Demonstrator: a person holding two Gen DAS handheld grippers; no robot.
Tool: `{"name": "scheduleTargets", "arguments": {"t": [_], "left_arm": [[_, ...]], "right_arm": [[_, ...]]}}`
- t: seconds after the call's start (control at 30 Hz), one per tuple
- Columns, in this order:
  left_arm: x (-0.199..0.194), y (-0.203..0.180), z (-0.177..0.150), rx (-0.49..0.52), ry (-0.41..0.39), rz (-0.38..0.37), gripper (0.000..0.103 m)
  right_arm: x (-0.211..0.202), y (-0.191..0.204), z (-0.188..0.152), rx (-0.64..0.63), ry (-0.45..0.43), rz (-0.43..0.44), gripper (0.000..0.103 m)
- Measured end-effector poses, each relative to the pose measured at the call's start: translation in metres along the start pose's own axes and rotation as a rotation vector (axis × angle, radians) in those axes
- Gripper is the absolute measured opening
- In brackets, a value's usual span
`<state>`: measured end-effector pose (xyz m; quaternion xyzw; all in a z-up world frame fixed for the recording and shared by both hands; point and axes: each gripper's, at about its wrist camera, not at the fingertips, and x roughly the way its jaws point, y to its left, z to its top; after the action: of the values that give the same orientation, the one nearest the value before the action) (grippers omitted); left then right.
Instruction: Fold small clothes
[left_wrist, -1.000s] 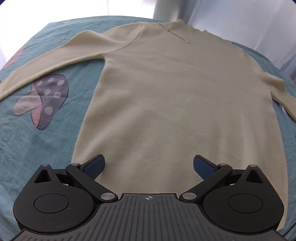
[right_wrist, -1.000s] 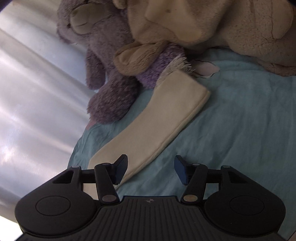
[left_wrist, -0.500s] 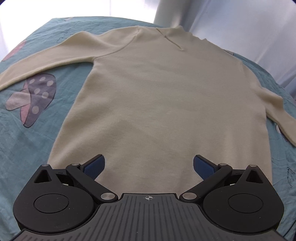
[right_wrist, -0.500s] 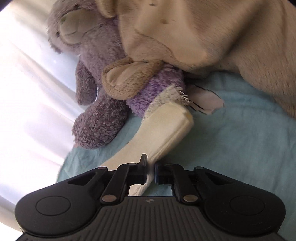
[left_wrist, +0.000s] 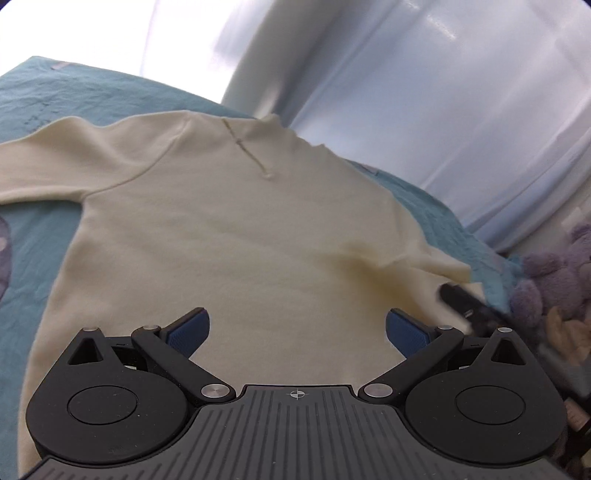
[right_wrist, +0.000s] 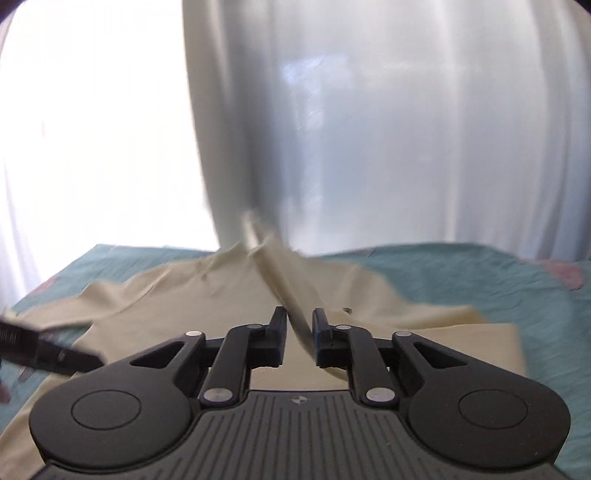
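Note:
A cream long-sleeved top (left_wrist: 236, 236) lies flat on a teal bedsheet (left_wrist: 74, 92), collar at the far end. My left gripper (left_wrist: 297, 326) is open and empty, hovering over the lower body of the top. My right gripper (right_wrist: 299, 325) is shut on the right sleeve (right_wrist: 280, 273) and holds it lifted over the body of the top (right_wrist: 155, 317). The right gripper also shows in the left wrist view (left_wrist: 461, 299) at the right edge, with the sleeve (left_wrist: 439, 266) drawn inward. The left sleeve (left_wrist: 44, 162) lies spread out to the left.
Pale curtains (right_wrist: 388, 129) hang behind the bed, with a bright window (right_wrist: 92, 129) at the left. Purple and beige plush toys (left_wrist: 554, 291) sit at the right edge of the bed. The teal sheet (right_wrist: 480, 277) extends right of the top.
My right gripper shut on the right sleeve's cuff, lifted it away from the plush toys and swung it over the top. My left gripper moved forward over the body, still open.

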<state>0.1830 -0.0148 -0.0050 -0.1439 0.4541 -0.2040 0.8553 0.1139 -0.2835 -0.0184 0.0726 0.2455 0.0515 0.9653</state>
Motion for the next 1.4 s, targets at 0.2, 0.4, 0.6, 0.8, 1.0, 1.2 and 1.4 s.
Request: {"name": "scheduleTargets", "arguments": {"t": [0.2, 0.4, 0.6, 0.8, 1.0, 1.2, 1.4], "left_arm": [[0.049, -0.007, 0.025, -0.008, 0.09, -0.133, 0.103], [0.096, -0.019, 0.037, -0.036, 0.184, -0.222, 0.097], [0.128, -0.027, 0.037, -0.043, 0.281, -0.249, 0.065], [0.137, -0.038, 0.042, 0.006, 0.288, -0.191, 0.006], [0.078, -0.041, 0.08, 0.087, 0.067, -0.173, 0.006], [0.057, 0.003, 0.1, 0.187, -0.031, 0.118, 0.006], [0.075, 0.071, 0.095, 0.065, 0.028, 0.183, 0.032]], "right_arm": [[0.006, -0.003, -0.027, 0.157, 0.116, 0.023, 0.029], [-0.01, -0.032, -0.039, 0.236, 0.135, -0.032, 0.037], [-0.02, -0.045, -0.049, 0.298, 0.135, -0.043, 0.037], [-0.021, -0.054, -0.051, 0.337, 0.113, -0.019, 0.038], [-0.017, -0.062, -0.047, 0.373, 0.111, -0.004, 0.042], [-0.003, -0.061, -0.038, 0.356, 0.121, 0.009, 0.05], [0.022, -0.069, -0.035, 0.407, 0.163, 0.017, 0.05]]}}
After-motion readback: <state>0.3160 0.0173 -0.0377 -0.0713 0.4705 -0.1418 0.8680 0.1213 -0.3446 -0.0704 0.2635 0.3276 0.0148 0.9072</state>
